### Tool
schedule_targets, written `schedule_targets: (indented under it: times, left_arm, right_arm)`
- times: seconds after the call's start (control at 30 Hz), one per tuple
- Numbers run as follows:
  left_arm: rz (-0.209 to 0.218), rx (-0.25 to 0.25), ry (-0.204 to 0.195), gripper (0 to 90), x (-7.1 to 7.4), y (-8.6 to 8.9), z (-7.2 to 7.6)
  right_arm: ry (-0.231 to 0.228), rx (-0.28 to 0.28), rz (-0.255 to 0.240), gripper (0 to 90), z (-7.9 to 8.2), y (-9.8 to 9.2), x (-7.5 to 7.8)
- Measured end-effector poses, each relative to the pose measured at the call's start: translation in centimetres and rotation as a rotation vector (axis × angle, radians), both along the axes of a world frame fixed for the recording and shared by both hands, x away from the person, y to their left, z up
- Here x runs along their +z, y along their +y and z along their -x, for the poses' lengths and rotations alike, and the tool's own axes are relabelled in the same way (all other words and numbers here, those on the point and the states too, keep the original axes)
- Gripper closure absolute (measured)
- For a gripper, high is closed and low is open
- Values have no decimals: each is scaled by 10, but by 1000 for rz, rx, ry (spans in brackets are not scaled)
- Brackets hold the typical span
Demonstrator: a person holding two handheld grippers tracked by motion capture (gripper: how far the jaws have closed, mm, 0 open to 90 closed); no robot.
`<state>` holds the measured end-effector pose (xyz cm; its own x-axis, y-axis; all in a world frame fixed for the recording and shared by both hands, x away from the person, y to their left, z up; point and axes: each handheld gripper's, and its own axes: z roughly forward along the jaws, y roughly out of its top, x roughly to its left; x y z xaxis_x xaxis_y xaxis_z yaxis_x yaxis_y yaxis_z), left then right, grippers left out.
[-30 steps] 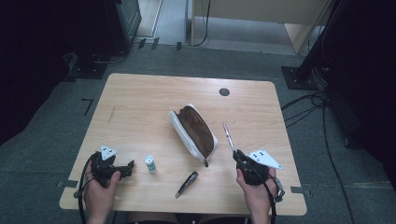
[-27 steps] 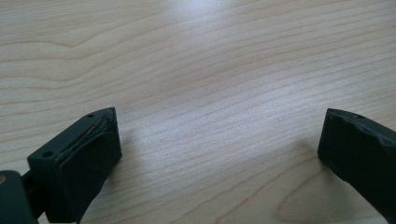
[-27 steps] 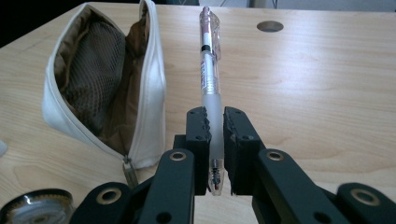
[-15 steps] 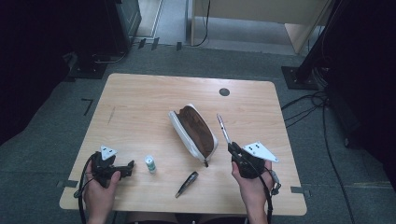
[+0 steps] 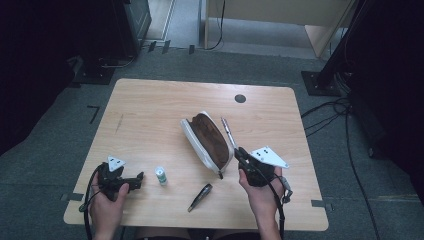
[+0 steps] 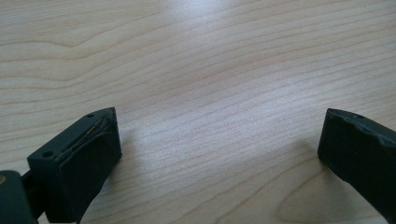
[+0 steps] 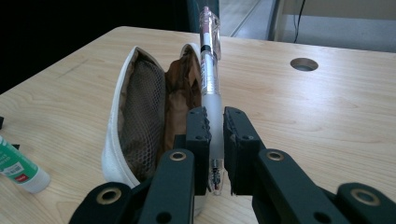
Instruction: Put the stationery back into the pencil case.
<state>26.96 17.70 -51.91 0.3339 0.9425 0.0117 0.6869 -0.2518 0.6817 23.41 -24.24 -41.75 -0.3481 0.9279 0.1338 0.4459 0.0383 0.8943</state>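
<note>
A clear-barrelled pen (image 7: 211,84) is sitting pinched between the closed jaws of the right gripper (image 7: 214,140), pointing away over the table (image 5: 150,105) just beside the open white pencil case (image 7: 140,116). The step in hand is judged to be packing the pen: the next move is calling for tipping it over the case's mouth and letting go. The left gripper (image 6: 219,154) is resting with jaws wide and nothing between them. A small green-labelled bottle (image 5: 160,175) and a dark pen (image 5: 200,196) are lying nearer; the bottle's print is too small to read.
</note>
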Motion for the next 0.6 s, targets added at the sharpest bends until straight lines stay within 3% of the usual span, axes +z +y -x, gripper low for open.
schedule_targets:
  times: [0.6]
  left_arm:
    - [-1, 0, 0, 0, 0, 0, 0]
  right_arm:
    - [25, 66, 9, 813, -15, 27, -8]
